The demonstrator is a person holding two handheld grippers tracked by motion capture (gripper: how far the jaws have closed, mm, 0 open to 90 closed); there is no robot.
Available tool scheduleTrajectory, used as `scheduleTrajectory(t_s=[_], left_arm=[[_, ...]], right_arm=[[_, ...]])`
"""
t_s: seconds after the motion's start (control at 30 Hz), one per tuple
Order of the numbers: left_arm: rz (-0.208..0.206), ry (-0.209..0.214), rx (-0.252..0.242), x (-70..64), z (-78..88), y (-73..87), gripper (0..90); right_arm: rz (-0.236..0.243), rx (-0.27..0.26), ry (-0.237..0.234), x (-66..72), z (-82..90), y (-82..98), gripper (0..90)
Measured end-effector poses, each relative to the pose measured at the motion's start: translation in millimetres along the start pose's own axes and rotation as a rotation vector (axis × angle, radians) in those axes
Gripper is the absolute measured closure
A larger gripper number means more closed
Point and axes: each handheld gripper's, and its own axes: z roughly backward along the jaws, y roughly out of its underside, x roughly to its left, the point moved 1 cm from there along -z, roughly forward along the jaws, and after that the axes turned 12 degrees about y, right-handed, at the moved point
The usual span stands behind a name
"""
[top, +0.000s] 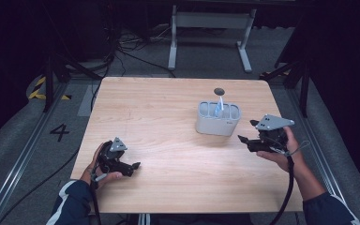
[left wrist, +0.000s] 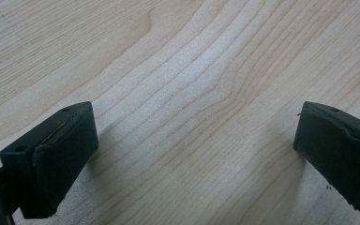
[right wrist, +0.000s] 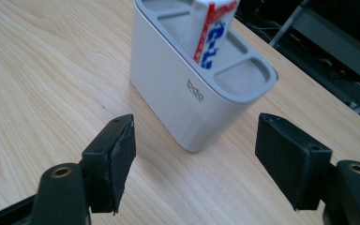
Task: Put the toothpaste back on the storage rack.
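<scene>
Pale wood grain runs across the worktop (top: pixel 168 117), which stands on a dark floor strewn with cables; a "4" is marked on the floor off its left edge. Everything here is best placed from the grey compartment holder (top: pixel 218 118), which sits right of the worktop's centre. A toothpaste tube (top: pixel 219 107) stands upright in one of its middle slots, nozzle end down, its long axis vertical, the white, red and blue printed end poking above the rim. The lettering on the tube (right wrist: pixel 213 33) is too cropped to read; the holder's (right wrist: pixel 187 89) side wall carries a small embossed mark that looks like "bdo".

The right gripper (top: pixel 245 138) hangs just to the right of the holder, near it but apart, its jaws spread wide with nothing between them and aimed at the holder's near corner. From the right gripper (right wrist: pixel 194 154) view the holder lies straight ahead and slightly above the jaws, so the tube's top is up and forward of them.

The left gripper (top: pixel 135 165) rests low, well left of the holder, jaws likewise spread over bare wood (left wrist: pixel 192 93). The right hand is plainly the nearer one, so any reach for the tube or holder looks likely to be its job.
</scene>
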Motion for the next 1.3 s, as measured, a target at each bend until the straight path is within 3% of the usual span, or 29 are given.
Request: scheduleTrajectory(t_s=[0.67,0.97,1.2,1.3], left_arm=[[0.000,0.000,0.000,0.0,0.0,0.0,0.5],[0.000,0.000,0.000,0.0,0.0,0.0,0.5],[-0.002,0.002,0.001,0.3,0.0,-0.1,0.4],[-0.005,0.001,0.003,0.5,0.1,-0.3,0.3]], right_arm=[[0.005,0.081,0.007,3.9,0.2,51.5,27.3],[-0.004,0.091,0.005,6.3,3.2,78.0,26.9],[-0.073,0.133,-0.016,5.5,5.8,102.2,27.7],[-0.072,0.140,-0.019,6.8,5.7,110.2,27.8]])
